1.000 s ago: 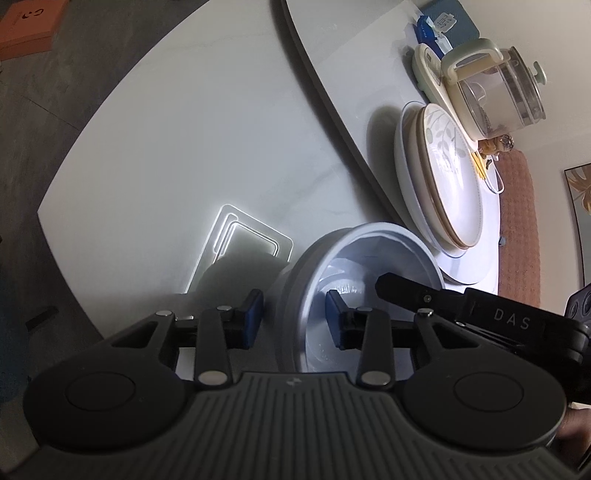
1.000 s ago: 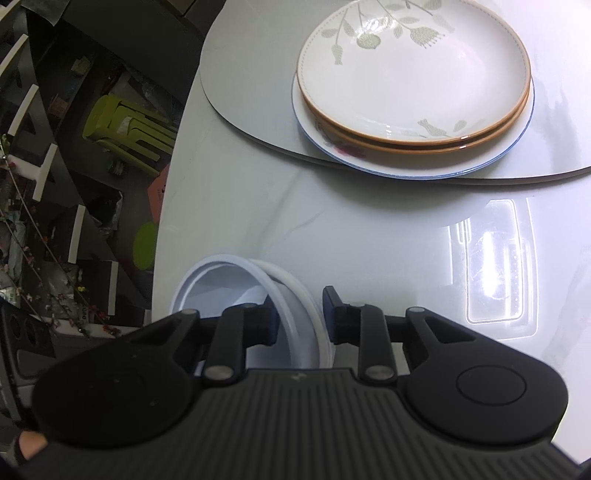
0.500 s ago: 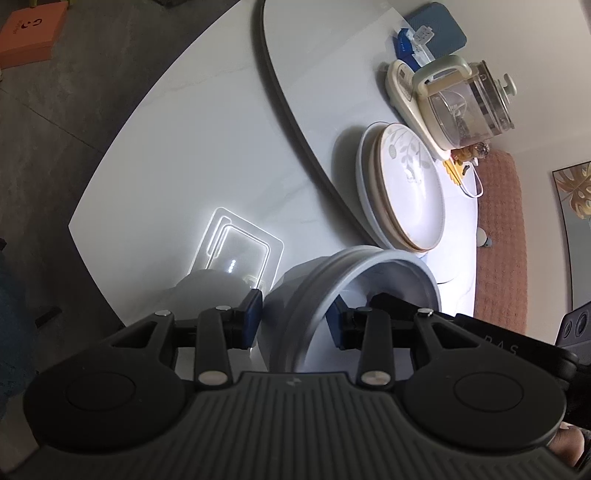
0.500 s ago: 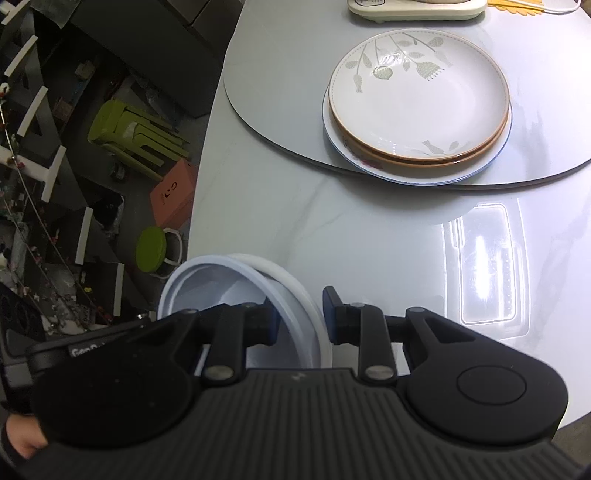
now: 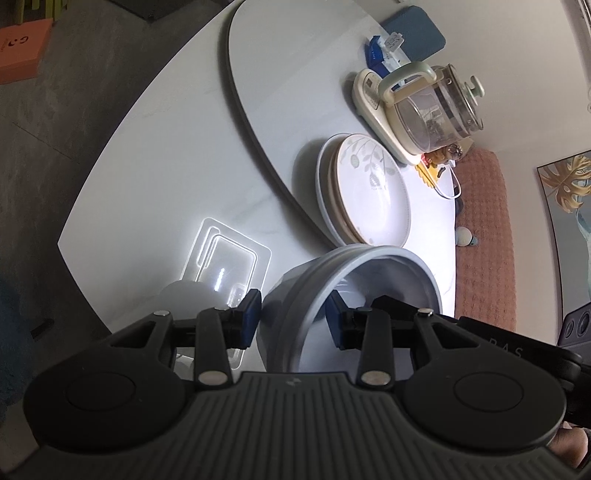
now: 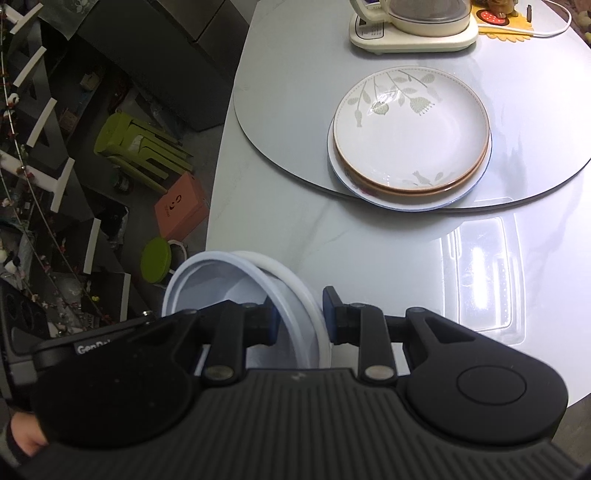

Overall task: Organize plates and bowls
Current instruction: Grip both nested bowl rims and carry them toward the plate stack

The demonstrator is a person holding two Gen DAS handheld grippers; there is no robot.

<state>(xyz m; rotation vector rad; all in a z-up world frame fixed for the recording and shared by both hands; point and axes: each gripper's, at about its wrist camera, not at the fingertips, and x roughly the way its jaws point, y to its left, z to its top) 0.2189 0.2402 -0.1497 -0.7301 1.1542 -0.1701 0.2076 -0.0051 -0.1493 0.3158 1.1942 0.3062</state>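
Note:
A white bowl hangs above the table, held by both grippers on opposite sides of its rim. My left gripper is shut on the bowl's rim, one pad outside, one inside. My right gripper is shut on the same bowl, and its black body shows in the left wrist view. A stack of plates with a leaf-patterned plate on top lies on the turntable ahead; it also shows in the left wrist view.
A glass kettle on a cream base stands behind the plates, also in the right wrist view. A blue pad lies at the far side. The table edge drops to a floor with green stools and an orange box.
Both grippers have lifted the bowl up and away from the table. The plates and kettle look smaller and farther than before.

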